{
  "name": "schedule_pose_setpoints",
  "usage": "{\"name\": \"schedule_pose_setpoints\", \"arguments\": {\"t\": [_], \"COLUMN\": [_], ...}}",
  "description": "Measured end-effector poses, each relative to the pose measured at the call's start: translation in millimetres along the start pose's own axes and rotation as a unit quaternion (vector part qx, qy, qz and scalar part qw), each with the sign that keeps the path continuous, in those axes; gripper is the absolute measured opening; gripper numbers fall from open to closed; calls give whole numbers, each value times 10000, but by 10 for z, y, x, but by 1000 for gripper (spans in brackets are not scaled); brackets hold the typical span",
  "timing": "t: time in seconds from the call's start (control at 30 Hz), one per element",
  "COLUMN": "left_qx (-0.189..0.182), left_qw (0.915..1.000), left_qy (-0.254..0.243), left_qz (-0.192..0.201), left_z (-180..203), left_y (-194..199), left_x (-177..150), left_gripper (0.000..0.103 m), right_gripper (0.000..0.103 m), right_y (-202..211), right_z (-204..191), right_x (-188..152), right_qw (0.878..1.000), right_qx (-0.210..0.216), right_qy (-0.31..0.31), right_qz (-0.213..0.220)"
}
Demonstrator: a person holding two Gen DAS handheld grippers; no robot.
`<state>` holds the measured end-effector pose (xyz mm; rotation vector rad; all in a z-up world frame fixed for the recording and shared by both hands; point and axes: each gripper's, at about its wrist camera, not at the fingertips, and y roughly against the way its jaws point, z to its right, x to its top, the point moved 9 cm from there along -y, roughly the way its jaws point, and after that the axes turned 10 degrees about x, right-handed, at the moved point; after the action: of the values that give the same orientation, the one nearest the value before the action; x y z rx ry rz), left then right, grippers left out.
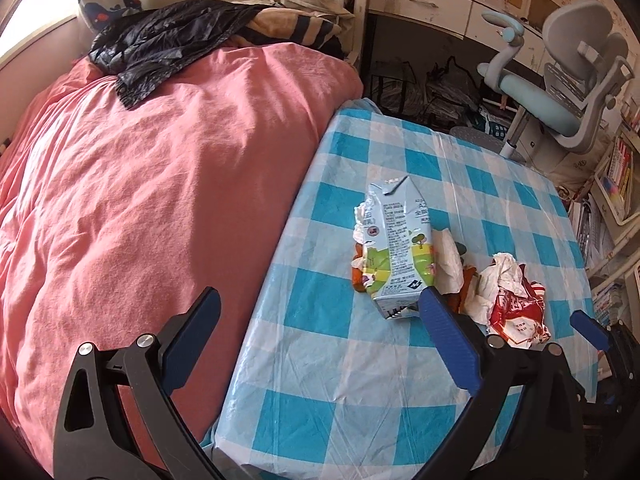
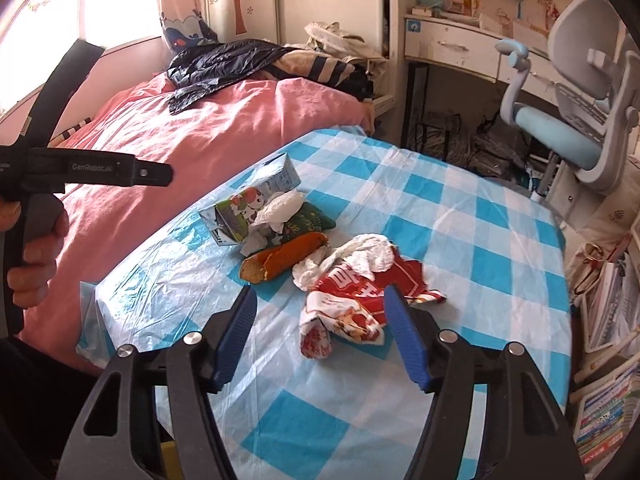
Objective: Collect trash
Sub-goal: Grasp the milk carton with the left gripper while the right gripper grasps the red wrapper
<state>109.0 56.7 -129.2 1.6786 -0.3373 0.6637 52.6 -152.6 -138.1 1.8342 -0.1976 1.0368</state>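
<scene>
Between the parted fingers of the right hand-held gripper (image 2: 320, 312), the crumpled red wrapper (image 2: 352, 300), ungripped, on the checked tablecloth (image 2: 480, 240)

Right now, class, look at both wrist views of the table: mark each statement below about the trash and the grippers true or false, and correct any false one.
1. The carton lies on the checked cloth. True.
2. The right gripper grips the red wrapper. False: its jaws stand apart around it, not pressing.
3. A chair stands beyond the table. True.
4. The left gripper holds a tissue. False: its jaws are open and empty.
</scene>
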Motion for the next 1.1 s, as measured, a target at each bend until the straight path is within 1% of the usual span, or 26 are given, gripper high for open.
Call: {"name": "schedule_pose_setpoints", "arguments": {"t": [0.13, 0.23, 0.27, 0.33, 0.4, 0.43, 0.47, 0.5, 0.53, 0.57, 0.63, 0.67, 0.7, 0.77, 0.8, 0.87, 0.9, 0.93, 0.97, 1.0, 1.03, 1.07, 1.1], "left_qx": [2, 24, -6, -76, -187, -316, -535, -728, -895, -1069, -1187, -1234, -1299, -1412, -1480, -1606, -1610, -1557, -1508, -1438, -1330, -1261, -1284], "left_qw": [9998, 9997, 9996, 9992, 9983, 9974, 9962, 9945, 9927, 9909, 9892, 9885, 9874, 9848, 9837, 9819, 9819, 9829, 9837, 9848, 9867, 9879, 9878], "left_qy": [-215, -181, -154, -176, -209, -206, -145, -59, 9, 3, -65, -103, -112, -63, -29, -40, -46, 13, 95, 171, 260, 317, 302], "left_qz": [-43, -180, -223, -352, -509, -612, -676, -750, -803, -819, -854, -871, -894, -1013, -1026, -1000, -1001, -980, -975, -960, -901, -840, -830], "left_z": [242, 332, 358, 413, 465, 489, 513, 516, 524, 545, 549, 541, 517, 424, 375, 312, 290, 260, 235, 221, 217, 224, 259], "left_y": [-163, -344, -406, -543, -680, -732, -754, -752, -732, -698, -645, -620, -584, -497, -444, -342, -314, -308, -322, -348, -373, -390, -405], "left_x": [80, 142, 164, 183, 155, 126, 95, 72, 57, 39, -22, -69, -118, -234, -273, -326, -344, -343, -329, -310, -276, -239, -212], "left_gripper": [96, 96, 96, 96, 96, 92, 79, 70, 54, 37, 20, 16, 16, 5, 2, 2, 2, 10, 33, 48, 69, 72, 72], "right_gripper": [64, 64, 62, 55, 37, 37, 35, 30, 28, 19, 12, 8, 6, 6, 6, 6, 7, 11, 29, 60, 73, 79, 79], "right_y": [-177, -285, -317, -381, -407, -401, -369, -357, -330, -302, -231, -200, -159, -93, -57, -15, 16, 37, 49, 62, 76, 85, 73], "right_z": [-32, 18, 45, 83, 109, 111, 116, 111, 110, 106, 100, 101, 102, 96, 76, 50, 34, 26, 28, 36, 51, 62, 57], "right_x": [-54, -124, -151, -189, -232, -243, -249, -245, -243, -243, -257, -269, -285, -321, -363, -400, -415, -429, -440, -439, -420, -396, -366], "right_qw": [9996, 9986, 9983, 9978, 9972, 9971, 9972, 9972, 9974, 9975, 9975, 9975, 9974, 9969, 9960, 9954, 9954, 9951, 9948, 9953, 9963, 9968, 9965], "right_qx": [-68, -172, -172, -137, -66, 2, 53, 81, 88, 143, 225, 258, 288, 383, 493, 588, 617, 667, 701, 663, 562, 520, 580], "right_qy": [124, 178, 158, 101, 47, -11, -44, -45, -50, -76, -160, -191, -227, -299, -355, -358, -369, -406, -448, -464, -460, -459, -486], "right_qz": [-258, -468, -530, -638, -748, -756, -746, -738, -714, -690, -650, -635, -622, -614, -662, -672, -633, -606, -590, -535, -458, -404, -361]}}
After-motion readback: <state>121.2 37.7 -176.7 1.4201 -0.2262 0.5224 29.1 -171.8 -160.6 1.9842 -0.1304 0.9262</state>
